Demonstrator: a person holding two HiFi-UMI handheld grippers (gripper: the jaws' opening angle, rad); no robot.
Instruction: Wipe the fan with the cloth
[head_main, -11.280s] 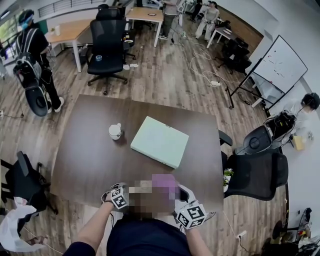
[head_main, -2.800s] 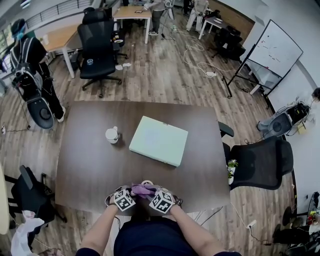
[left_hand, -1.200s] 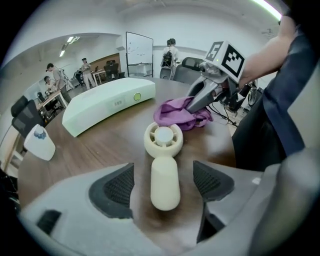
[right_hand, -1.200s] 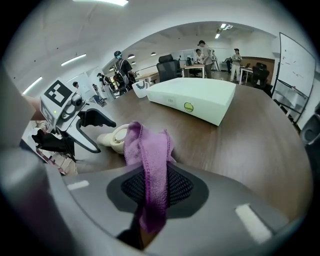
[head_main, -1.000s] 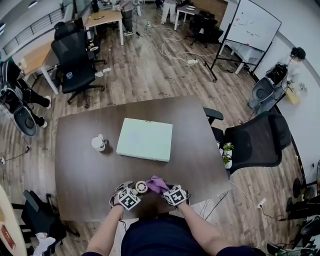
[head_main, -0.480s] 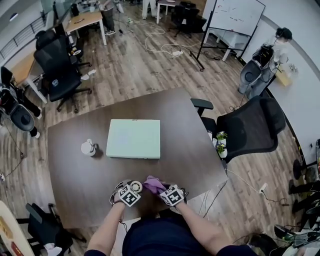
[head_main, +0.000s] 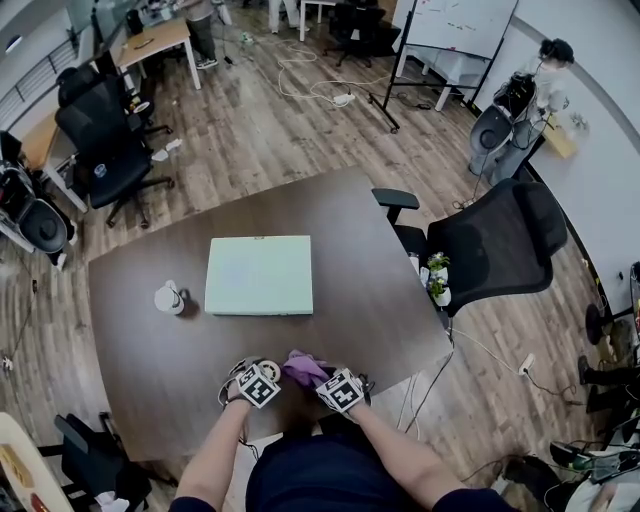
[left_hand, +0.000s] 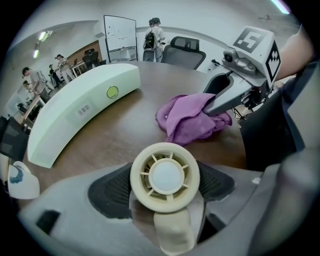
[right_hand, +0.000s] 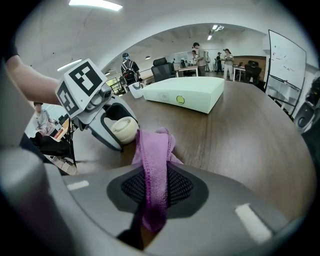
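1. Your left tool (left_hand: 164, 192) is clamped on the small cream fan (right_hand: 124, 129), at the counter's (head_main: 350, 280) near edge.
2. Your right tool (right_hand: 155, 192) pinches the purple cloth (left_hand: 190, 117), bunched just right of the fan.
3. The pale green box (head_main: 258, 275) lies farther in, well apart.

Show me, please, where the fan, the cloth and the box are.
fan (left_hand: 165, 177): left gripper view, its round front hub.
cloth (left_hand: 190, 120): left gripper view, its bunched middle.
box (head_main: 258, 275): head view, middle of its top.

cloth (head_main: 303, 367): lowered onto table (head_main: 150, 360) | left gripper (head_main: 262, 369), right gripper (head_main: 323, 378): drawn close together
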